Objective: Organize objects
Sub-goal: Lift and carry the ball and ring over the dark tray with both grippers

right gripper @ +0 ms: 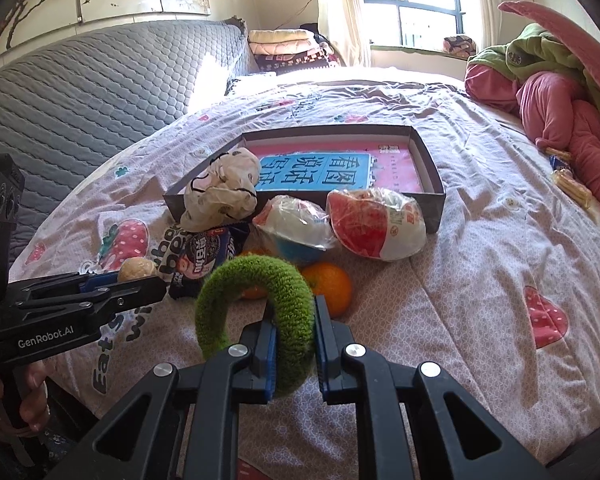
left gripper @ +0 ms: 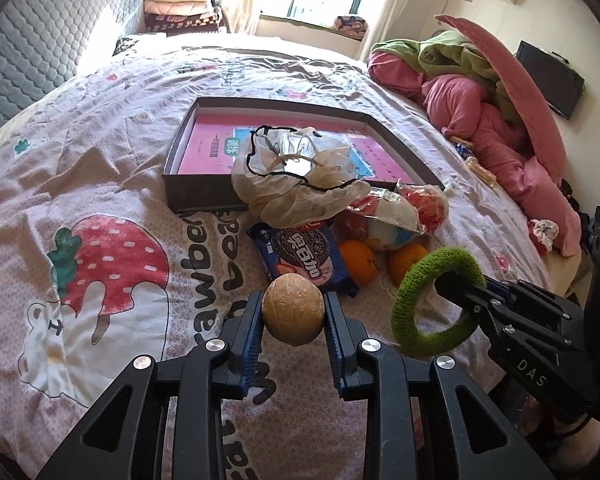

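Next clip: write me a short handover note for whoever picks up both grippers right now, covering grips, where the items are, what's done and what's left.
Left gripper: shut on the walnut, held above the bedspread.
Right gripper: shut on the green knitted ring, also off the bed.
Box: open on the bed, holding a pink and blue book; the crumpled plastic bag lies over its near edge.
In front of the box: cookie packet, two oranges, two wrapped bowls.
Done: walnut and ring picked up.
Left: probably place both in the box, then the loose pile.
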Demonstrator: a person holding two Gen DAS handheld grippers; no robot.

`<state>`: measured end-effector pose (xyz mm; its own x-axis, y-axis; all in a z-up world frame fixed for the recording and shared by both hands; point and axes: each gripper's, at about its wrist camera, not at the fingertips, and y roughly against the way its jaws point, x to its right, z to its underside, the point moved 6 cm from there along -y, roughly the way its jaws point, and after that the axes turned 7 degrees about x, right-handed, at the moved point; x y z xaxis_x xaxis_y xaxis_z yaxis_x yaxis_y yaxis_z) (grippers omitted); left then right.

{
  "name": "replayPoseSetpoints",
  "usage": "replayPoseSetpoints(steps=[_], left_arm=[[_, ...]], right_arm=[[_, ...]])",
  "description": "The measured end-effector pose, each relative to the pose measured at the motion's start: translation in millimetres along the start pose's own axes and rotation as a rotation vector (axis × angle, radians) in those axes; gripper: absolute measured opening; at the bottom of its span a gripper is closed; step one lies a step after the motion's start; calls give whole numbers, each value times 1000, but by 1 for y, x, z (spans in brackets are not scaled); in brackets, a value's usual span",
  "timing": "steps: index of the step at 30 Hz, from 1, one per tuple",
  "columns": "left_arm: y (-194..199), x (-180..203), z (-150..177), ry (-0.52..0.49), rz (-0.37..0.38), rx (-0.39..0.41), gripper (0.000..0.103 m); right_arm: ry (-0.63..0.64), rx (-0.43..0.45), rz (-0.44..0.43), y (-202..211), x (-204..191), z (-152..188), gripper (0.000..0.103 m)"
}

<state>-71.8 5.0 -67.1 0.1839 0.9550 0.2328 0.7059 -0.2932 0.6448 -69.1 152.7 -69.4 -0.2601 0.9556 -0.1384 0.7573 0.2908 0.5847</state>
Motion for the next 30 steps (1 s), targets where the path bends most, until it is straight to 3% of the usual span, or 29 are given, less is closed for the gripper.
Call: replayPoseSetpoints(steps=[17,30], left_arm=[[14,15,-22,-19,-35,68,30],[6,17,-49,-11,-48,104,30]], right_arm=[[19,65,6,13,-2,-17,16],[46,135,18,14,2,-50,16]])
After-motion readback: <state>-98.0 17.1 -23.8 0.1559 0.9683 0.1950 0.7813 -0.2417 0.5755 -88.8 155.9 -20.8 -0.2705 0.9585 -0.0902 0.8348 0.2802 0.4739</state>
